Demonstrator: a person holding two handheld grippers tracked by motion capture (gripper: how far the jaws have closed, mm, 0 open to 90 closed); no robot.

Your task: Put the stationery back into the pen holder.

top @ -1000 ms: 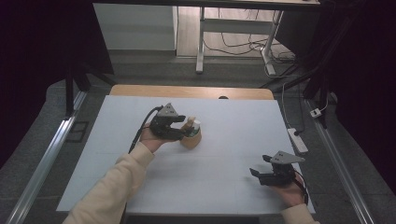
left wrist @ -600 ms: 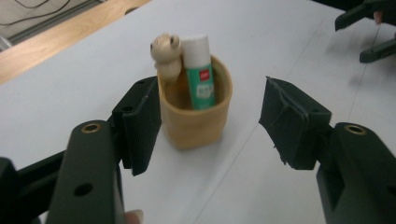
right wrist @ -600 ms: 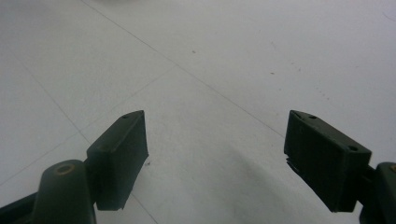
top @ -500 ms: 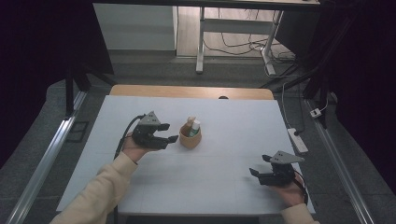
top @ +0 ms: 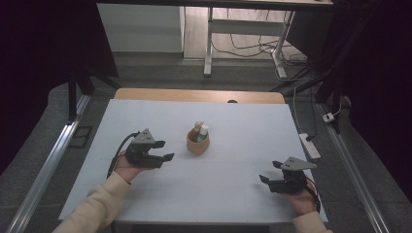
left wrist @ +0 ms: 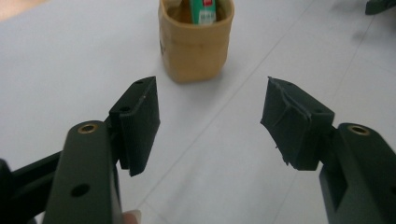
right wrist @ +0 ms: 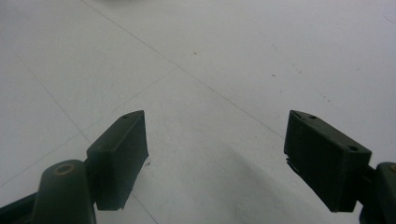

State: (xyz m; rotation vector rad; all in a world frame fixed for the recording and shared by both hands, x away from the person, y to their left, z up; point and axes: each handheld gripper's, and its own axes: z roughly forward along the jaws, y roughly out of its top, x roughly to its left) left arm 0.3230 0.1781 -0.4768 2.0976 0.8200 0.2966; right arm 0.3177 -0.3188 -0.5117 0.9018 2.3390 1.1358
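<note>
A small tan cup (top: 197, 144) stands near the middle of the white table top (top: 233, 126); a green-and-white tube (top: 202, 132) and a brownish item stick up out of it. My left gripper (top: 166, 150) sits left of the cup and a short way from it, pointing toward it, open and empty. In the left gripper view the cup (left wrist: 196, 46) stands ahead, beyond the spread jaws of the left gripper (left wrist: 210, 107). My right gripper (top: 268, 171) rests near the front right of the table, open and empty. In the right gripper view the right gripper (right wrist: 215, 140) has bare table between its jaws.
A wooden strip (top: 194, 94) runs along the table's far edge. A white power strip (top: 309, 145) lies on the floor just off the right edge. Metal rails (top: 43, 170) flank the table on the left, and a desk frame with cables (top: 243, 43) stands behind.
My left gripper has drawn back from the cup, moving left and toward the person, and sits lower. The cup stays in place. The right gripper has not moved.
</note>
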